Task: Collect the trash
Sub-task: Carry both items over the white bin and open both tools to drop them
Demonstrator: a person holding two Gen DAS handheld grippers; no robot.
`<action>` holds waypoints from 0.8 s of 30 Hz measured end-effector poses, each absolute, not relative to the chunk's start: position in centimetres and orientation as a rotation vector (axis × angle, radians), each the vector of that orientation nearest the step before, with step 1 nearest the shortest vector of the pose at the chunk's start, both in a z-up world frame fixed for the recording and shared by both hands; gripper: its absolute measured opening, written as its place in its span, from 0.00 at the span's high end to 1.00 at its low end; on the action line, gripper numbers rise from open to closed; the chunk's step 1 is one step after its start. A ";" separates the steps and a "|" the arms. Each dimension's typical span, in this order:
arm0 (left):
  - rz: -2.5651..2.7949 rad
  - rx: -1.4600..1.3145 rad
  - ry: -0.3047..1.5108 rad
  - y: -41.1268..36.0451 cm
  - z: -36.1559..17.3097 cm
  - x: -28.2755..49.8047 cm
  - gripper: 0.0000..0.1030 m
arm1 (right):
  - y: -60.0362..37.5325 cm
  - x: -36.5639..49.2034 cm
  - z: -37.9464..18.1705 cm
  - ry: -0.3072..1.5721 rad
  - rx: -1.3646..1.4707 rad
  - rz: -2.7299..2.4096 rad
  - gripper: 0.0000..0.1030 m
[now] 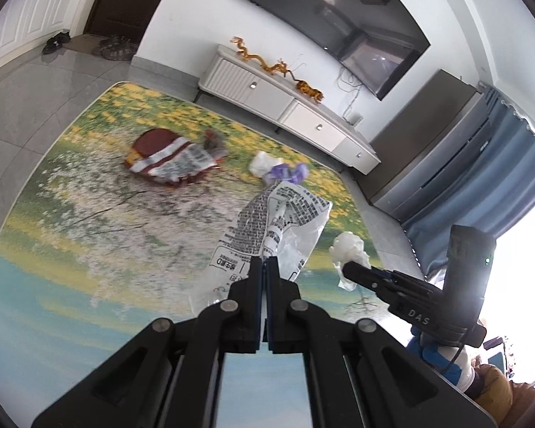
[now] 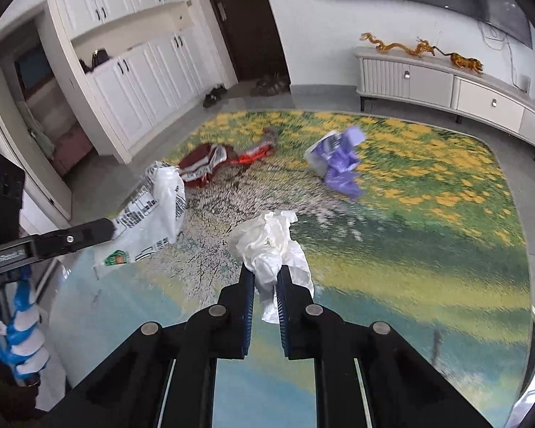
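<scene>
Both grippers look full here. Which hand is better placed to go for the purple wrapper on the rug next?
Neither is free: the left gripper clamps the printed plastic bag, the right gripper the white tissue wad. Once emptied, probably the right: the purple wrapper lies ahead on its side of the rug.

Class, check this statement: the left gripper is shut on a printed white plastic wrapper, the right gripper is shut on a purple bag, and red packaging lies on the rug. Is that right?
Not quite. The right gripper is shut on a crumpled white tissue, as the right wrist view shows; the purple bag lies on the rug. The left gripper does hold the printed white plastic wrapper, and the red packaging is on the rug.
</scene>
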State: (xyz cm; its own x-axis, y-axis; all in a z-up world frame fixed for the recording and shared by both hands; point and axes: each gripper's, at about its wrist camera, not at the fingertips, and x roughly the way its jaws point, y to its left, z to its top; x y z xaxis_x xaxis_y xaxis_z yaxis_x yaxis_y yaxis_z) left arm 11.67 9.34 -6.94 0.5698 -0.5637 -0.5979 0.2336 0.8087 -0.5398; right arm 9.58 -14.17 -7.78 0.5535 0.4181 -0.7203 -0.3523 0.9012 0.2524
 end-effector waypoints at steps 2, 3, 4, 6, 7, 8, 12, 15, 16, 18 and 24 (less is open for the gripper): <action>-0.501 -0.422 0.842 8.3 -6.4 11.7 0.99 | -15.9 8.8 -6.9 0.848 0.110 0.443 0.89; -0.515 -0.415 0.844 7.5 -6.1 11.7 0.99 | -16.9 8.5 -6.5 0.834 0.123 0.434 0.89; -0.526 -0.408 0.846 6.7 -5.8 11.7 0.99 | -18.0 8.1 -6.1 0.821 0.134 0.422 0.89; -0.553 -0.391 0.851 4.8 -5.3 11.8 0.99 | -20.5 7.2 -5.2 0.791 0.150 0.389 0.89; -0.565 -0.384 0.855 4.0 -5.1 11.8 0.99 | -21.8 6.7 -4.9 0.779 0.156 0.371 0.89; -0.579 -0.379 0.859 3.0 -4.9 11.9 0.99 | -22.9 6.5 -4.5 0.770 0.161 0.356 0.89; -0.649 -0.359 0.883 -1.7 -4.0 12.2 0.99 | -28.7 4.7 -4.0 0.738 0.176 0.256 0.89; -0.706 -0.335 0.903 -6.2 -3.2 12.6 0.99 | -33.5 3.7 -4.0 0.722 0.209 0.173 0.89; -0.721 -0.324 0.910 -7.7 -3.0 12.7 0.99 | -35.1 3.3 -4.1 0.716 0.225 0.144 0.89; -0.759 -0.299 0.927 -11.3 -2.8 13.2 0.99 | -38.4 2.5 -4.4 0.702 0.258 0.092 0.89; -0.856 -0.282 1.009 -21.8 -3.5 15.1 0.99 | -46.7 0.2 -5.9 0.685 0.360 -0.044 0.89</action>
State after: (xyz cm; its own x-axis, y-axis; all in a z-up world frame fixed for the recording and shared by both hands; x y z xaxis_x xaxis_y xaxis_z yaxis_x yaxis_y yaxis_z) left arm 15.14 -21.76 -3.51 0.2501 -0.7394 -0.6251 0.4960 0.6523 -0.5731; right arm 0.22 -46.66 -5.91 0.7760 0.0773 -0.6260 0.1571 0.9375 0.3104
